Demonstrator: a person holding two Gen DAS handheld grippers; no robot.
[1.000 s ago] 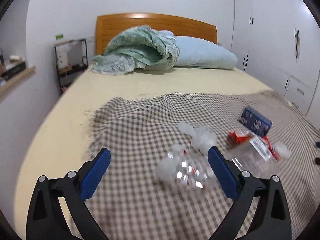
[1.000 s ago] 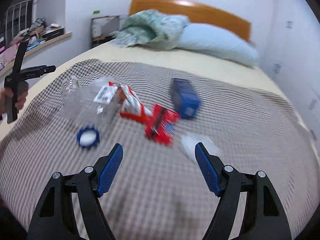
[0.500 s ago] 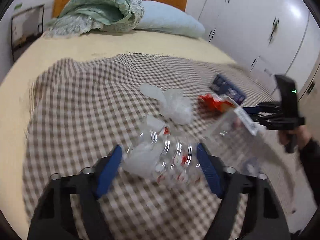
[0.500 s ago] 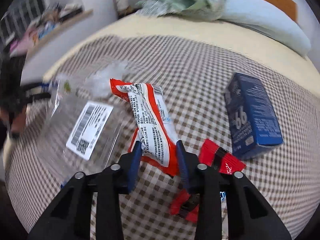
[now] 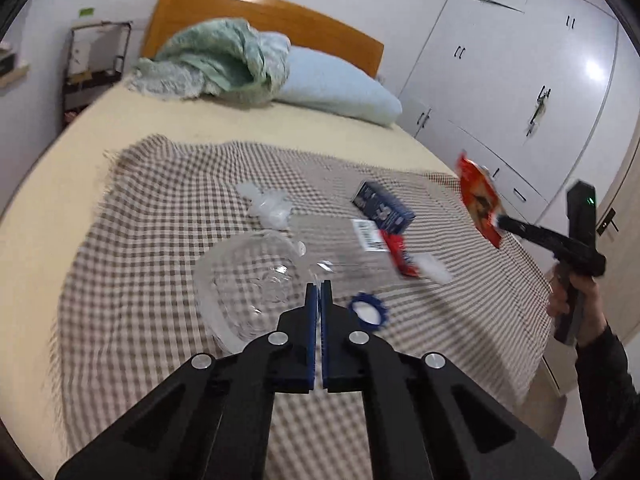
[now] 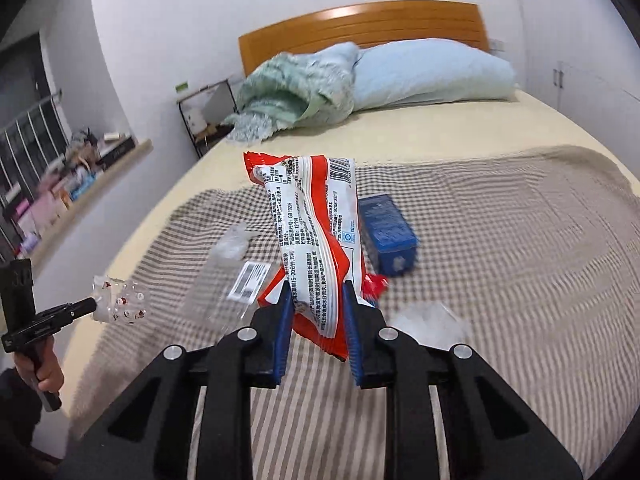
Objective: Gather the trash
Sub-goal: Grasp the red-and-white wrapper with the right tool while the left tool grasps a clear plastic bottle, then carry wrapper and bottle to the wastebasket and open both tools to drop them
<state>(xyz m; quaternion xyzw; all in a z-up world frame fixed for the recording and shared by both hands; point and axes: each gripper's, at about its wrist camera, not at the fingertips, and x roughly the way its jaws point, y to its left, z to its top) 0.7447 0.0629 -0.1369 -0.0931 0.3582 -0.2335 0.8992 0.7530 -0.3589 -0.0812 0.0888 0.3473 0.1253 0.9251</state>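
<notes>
Red-white snack wrapper, crumpled, printed; right gripper closing on it.

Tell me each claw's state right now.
Left claw: shut on crushed clear plastic bottle.
Right claw: closing on the lifted red-and-white snack wrapper between its jaws.

Soft indoor light, motion blur, fisheye

bed (wooden headboard); white wardrobe; grey walls
</notes>
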